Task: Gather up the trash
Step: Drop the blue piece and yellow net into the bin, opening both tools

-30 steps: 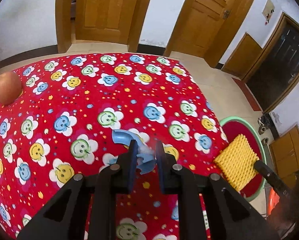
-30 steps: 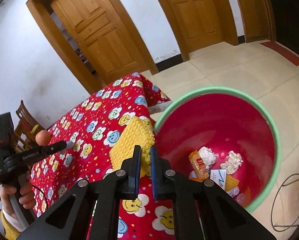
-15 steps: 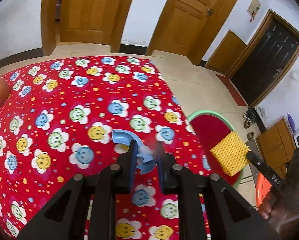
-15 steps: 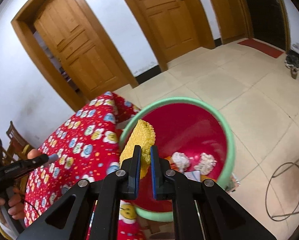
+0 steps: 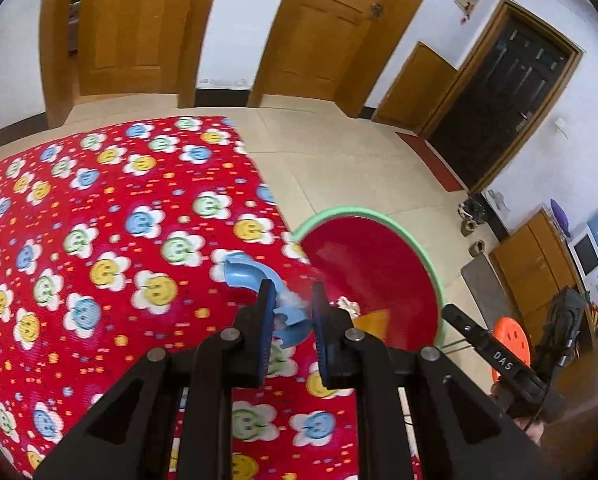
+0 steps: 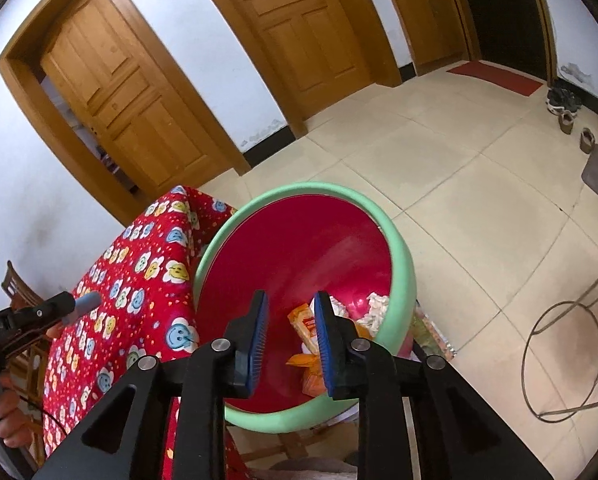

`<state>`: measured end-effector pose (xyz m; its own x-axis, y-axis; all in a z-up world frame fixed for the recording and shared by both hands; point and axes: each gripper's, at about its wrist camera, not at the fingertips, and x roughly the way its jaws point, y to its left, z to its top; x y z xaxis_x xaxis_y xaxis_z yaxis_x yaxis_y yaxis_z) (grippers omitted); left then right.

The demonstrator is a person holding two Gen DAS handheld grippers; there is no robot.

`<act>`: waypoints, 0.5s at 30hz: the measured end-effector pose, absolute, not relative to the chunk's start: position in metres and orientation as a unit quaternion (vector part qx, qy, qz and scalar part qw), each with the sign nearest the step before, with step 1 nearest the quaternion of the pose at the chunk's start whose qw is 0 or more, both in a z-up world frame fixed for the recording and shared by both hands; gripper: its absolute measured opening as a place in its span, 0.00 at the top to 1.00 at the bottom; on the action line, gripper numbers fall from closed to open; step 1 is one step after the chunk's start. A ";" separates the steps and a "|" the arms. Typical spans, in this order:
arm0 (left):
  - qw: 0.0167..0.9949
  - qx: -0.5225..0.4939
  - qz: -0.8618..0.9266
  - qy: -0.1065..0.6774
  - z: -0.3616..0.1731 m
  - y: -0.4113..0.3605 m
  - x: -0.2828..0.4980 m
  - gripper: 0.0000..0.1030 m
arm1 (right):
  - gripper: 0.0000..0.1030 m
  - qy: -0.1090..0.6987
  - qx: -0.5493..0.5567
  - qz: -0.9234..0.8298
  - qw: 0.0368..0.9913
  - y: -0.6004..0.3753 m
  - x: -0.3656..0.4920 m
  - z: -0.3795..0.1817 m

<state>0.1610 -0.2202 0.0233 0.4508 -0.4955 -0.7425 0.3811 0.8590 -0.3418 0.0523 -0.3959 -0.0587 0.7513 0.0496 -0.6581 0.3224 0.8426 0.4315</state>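
Red tablecloth (image 5: 99,264) beside green-rimmed bin (image 6: 403,256)

Two downward-tilted wrist fisheyes, sharing red bin (image 5: 379,264) (image 6: 299,240), tablecloth (image 5: 99,240) (image 6: 139,280)

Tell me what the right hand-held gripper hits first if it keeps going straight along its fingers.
Most likely the trash at the bottom of the red bin: the orange wrapper lies just beyond the right hand-held gripper, whose jaws stand open and empty. Depth is uncertain.
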 end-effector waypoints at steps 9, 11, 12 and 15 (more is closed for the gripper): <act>0.836 -0.038 -0.291 0.464 0.018 -0.267 0.153 0.83 | 0.75 0.333 0.271 -0.087 0.899 -0.407 0.035 -0.057; 0.833 -0.033 -0.295 0.466 0.015 -0.275 0.152 0.83 | 0.74 0.332 0.273 -0.091 0.898 -0.409 0.033 -0.057; 0.832 -0.030 -0.296 0.468 0.013 -0.280 0.151 0.83 | 0.74 0.332 0.274 -0.092 0.898 -0.411 0.031 -0.058; 0.829 -0.021 -0.299 0.471 0.008 -0.291 0.151 0.83 | 0.74 0.333 0.276 -0.096 0.897 -0.414 0.029 -0.059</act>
